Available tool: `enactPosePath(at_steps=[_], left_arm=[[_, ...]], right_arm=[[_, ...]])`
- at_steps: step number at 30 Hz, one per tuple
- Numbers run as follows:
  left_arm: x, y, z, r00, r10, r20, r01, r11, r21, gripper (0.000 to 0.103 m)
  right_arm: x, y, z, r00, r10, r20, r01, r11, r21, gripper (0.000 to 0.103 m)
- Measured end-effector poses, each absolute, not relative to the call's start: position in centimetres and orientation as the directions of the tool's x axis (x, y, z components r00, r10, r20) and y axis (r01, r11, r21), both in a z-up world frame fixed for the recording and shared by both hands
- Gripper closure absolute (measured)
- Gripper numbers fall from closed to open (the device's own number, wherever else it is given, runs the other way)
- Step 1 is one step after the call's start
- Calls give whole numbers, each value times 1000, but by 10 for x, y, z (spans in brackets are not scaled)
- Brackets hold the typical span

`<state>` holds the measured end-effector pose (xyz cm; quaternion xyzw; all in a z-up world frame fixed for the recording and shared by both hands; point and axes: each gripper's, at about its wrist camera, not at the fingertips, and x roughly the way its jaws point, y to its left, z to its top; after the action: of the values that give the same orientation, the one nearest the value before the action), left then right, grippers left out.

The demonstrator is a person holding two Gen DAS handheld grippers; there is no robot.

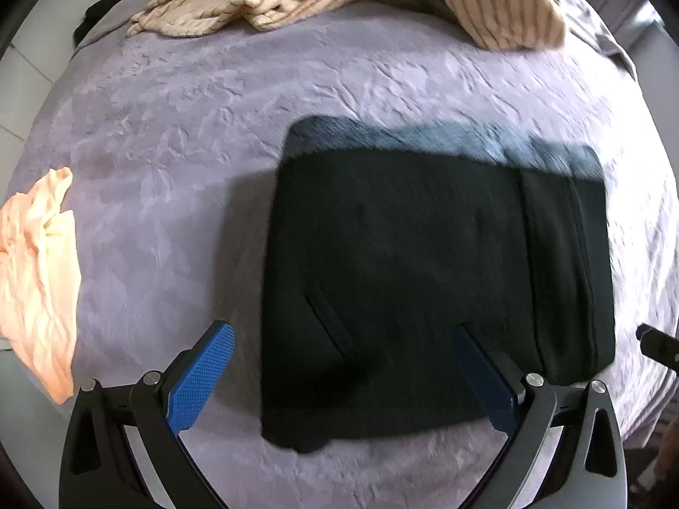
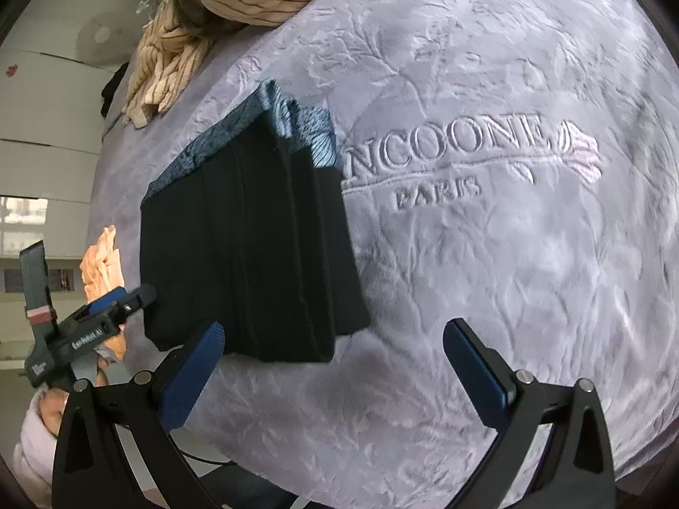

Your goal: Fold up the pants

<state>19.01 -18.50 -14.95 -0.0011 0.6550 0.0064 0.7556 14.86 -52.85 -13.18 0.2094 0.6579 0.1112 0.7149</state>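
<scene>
Both grippers spread, empty. Pants [image 1: 424, 280] folded into dark rectangle on bed [image 1: 169, 148], long axis left-right in left view. Left gripper [image 1: 343, 375] just above near edge, closer. Right gripper [image 2: 335, 375] off pants' right side, over bare blanket. Fold looks near done.

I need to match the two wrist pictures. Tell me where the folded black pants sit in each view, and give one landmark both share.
Left wrist view: the folded black pants fill the centre, on the grey blanket.
Right wrist view: the pants lie left of centre, beside the embossed PARIS lettering.
Shared landmark: the striped cream cloth at the blanket's far edge.
</scene>
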Motion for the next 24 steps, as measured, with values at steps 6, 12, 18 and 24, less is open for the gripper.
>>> enactPosePath(at_steps=[6, 12, 18, 24], left_arm=[[207, -167, -173, 131, -51, -990, -8, 999, -53, 0], [217, -150, -195, 145, -215, -966, 44, 977, -211, 0], [226, -147, -221, 114, -409, -905, 78, 912, -402, 0], [231, -152, -228, 130, -430, -894, 15, 902, -431, 2]], right_arm=[[169, -531, -154, 82, 463, -883, 113, 876, 469, 0], [190, -528, -170, 93, 601, -794, 52, 793, 606, 0], [209, -521, -203, 47, 759, -649, 44, 648, 760, 0], [224, -513, -227, 41, 795, -606, 141, 596, 791, 6]])
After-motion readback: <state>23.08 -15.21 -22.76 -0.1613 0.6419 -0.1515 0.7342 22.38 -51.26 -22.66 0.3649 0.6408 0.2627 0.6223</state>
